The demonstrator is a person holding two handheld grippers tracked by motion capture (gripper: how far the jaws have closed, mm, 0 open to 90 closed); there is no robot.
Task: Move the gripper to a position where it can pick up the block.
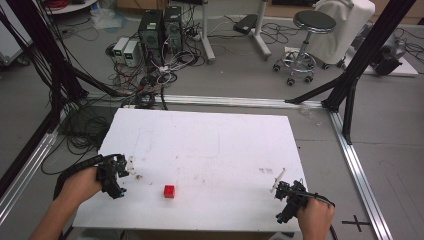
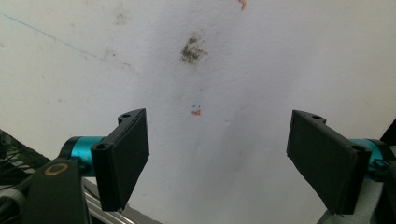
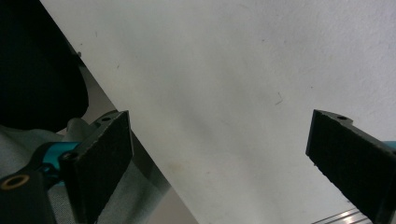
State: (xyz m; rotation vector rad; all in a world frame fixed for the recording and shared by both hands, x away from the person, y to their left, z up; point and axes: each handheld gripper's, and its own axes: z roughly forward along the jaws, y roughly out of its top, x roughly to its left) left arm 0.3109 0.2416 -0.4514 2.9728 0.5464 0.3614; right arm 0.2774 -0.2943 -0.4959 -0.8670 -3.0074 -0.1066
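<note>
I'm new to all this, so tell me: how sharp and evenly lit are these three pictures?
High view: soft and a bit coarse, evenly lit; the red cube stays readable on the white table. Left gripper view: the open left tongs are fairly sharp, with a faint shadow between them. Right gripper view: the right tongs are open and close, and a dark shape takes the upper left corner.

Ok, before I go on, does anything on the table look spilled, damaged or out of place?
Nothing serious. The white table carries old smudges: a dark stain and small red marks ahead of the left gripper, more specks near the right gripper. The red cube sits flat and alone between them. Both grippers' jaws stand open with nothing between them.
</note>
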